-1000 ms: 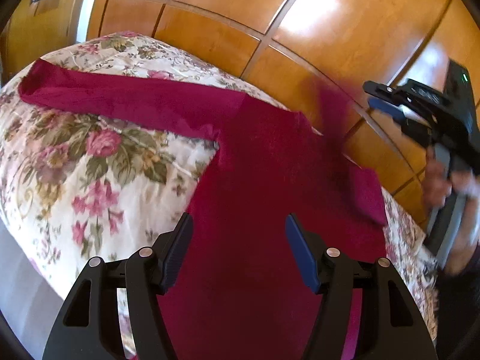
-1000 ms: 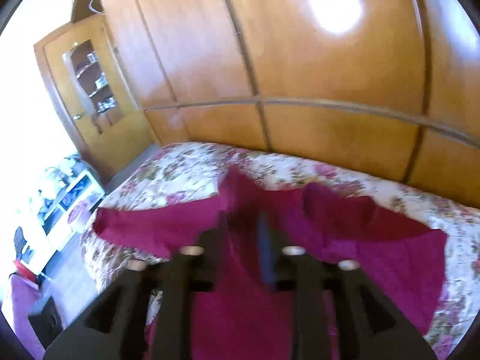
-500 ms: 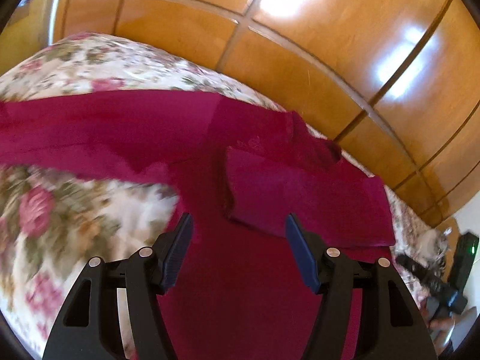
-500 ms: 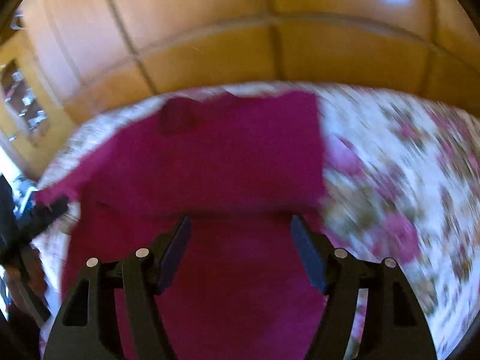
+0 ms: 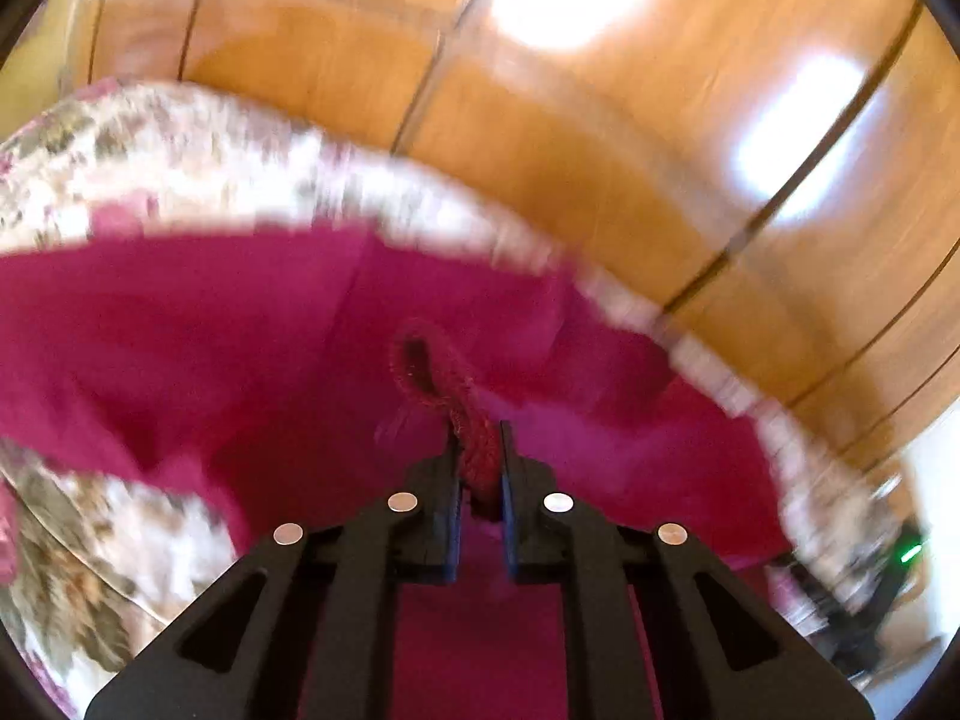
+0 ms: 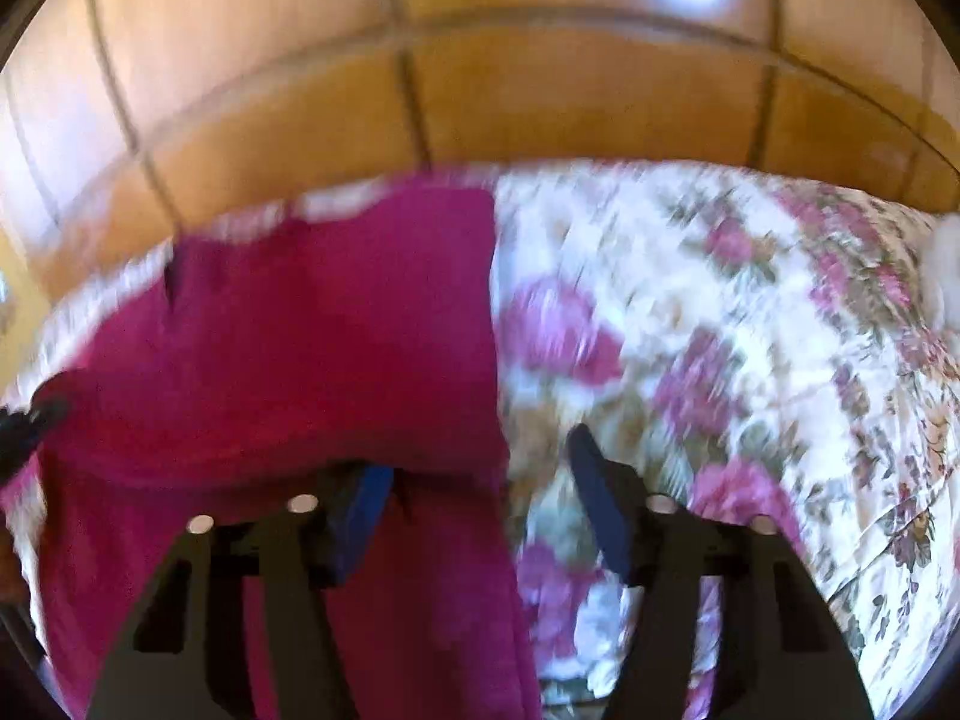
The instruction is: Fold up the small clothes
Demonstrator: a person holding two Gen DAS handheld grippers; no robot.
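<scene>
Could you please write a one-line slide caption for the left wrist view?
Left gripper closing its jaws on a bunched fold of the red garment spread over the floral bedspread.

You had one crimson garment (image 5: pixel 240 360) ahead of your two claws, left claw (image 5: pixel 477 450) and right claw (image 6: pixel 480 480), one floral bedspread (image 6: pixel 720 330) beneath, one wooden wardrobe (image 5: pixel 600 150) beyond.

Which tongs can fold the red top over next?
Left, probably. The left tongs already pinch a bunch of the red top; the right tongs are closing around its edge, gripping nothing yet.
</scene>
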